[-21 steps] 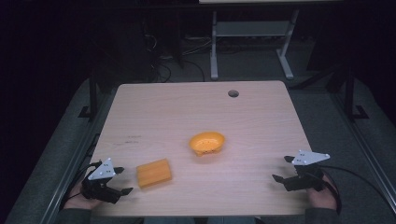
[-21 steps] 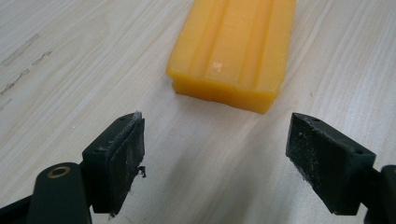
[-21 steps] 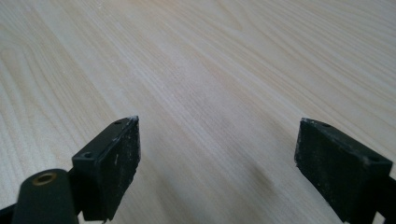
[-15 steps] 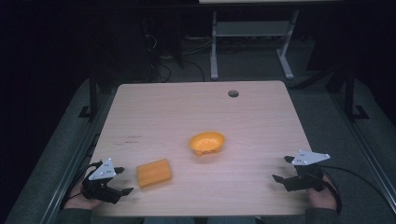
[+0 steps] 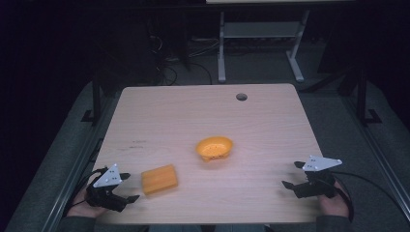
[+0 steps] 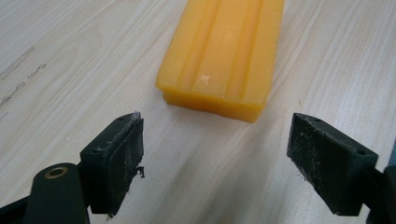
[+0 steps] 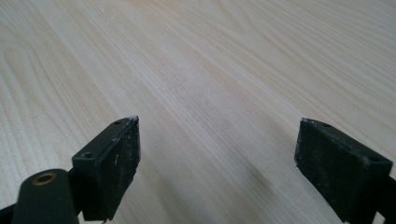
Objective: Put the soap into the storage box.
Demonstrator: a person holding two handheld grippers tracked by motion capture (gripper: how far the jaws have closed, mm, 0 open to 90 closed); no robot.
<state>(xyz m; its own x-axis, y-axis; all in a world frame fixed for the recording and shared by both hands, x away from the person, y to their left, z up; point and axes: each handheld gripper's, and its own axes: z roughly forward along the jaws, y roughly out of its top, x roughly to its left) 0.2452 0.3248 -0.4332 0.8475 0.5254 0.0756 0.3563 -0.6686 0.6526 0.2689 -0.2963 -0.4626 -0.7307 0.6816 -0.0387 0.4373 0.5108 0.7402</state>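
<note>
- Landmark: orange block (image 5: 159, 179), lying flat on the bench (image 5: 203, 121), toward the near left part of the top.
- Block is oblong, ridged lengthwise along its upper face; in the left gripper view (image 6: 224, 56) one short end faces the camera.
- Left gripper (image 5: 126, 187) sits just left of the block, at the bench's near edge, held by a hand (image 5: 82, 205) low at the corner.
- Left jaws released, spread wide; both pads bare. In the left gripper view the gripper (image 6: 215, 149) points at the block's near end, which lies ahead of the pads and apart from them, no contact.
- Gap between the left jaws looks wider than the block's short end.
- Orange bowl (image 5: 214, 148) stands upright up and to the right of the block, near it but apart; small holes speckle its inside.
- Right gripper (image 5: 290, 175) is well apart from the block, far to its right near the bench's right edge, held by a hand (image 5: 333, 205); grey plate on top.
- Right jaws released, wide apart, nothing between them; right gripper view (image 7: 217, 163) has bare wood grain ahead.
- Round hole (image 5: 241, 96) in the bench, far beyond the block, toward the back edge.
</note>
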